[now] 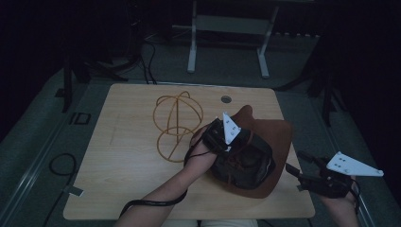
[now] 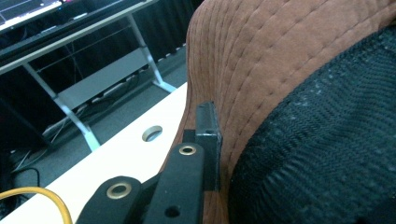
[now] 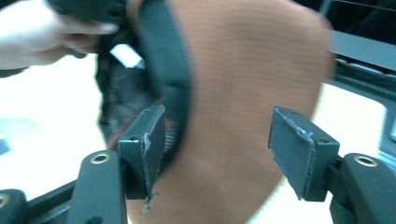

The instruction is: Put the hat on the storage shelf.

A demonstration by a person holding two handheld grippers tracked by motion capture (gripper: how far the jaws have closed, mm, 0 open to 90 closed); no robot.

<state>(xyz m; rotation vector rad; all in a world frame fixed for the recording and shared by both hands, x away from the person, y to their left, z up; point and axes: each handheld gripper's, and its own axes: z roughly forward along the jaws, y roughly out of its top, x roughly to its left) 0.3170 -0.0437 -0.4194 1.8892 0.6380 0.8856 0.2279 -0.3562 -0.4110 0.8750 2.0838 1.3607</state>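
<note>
Two hand-held grippers | left (image 1: 226,137) pinching hat (image 1: 272,137) brim | right (image 1: 295,165) spread at table (image 1: 132,156) edge

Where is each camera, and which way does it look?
High view: above the person's side, looking forward and down on the table, wire stand, brown hat; forearms and both grippers show.
Left gripper view: rides the left gripper, looking along its fingers pinching the hat brim.
Right gripper view: rides the right gripper, open fingers facing the hat; a hand shows.
All share the hat.
</note>
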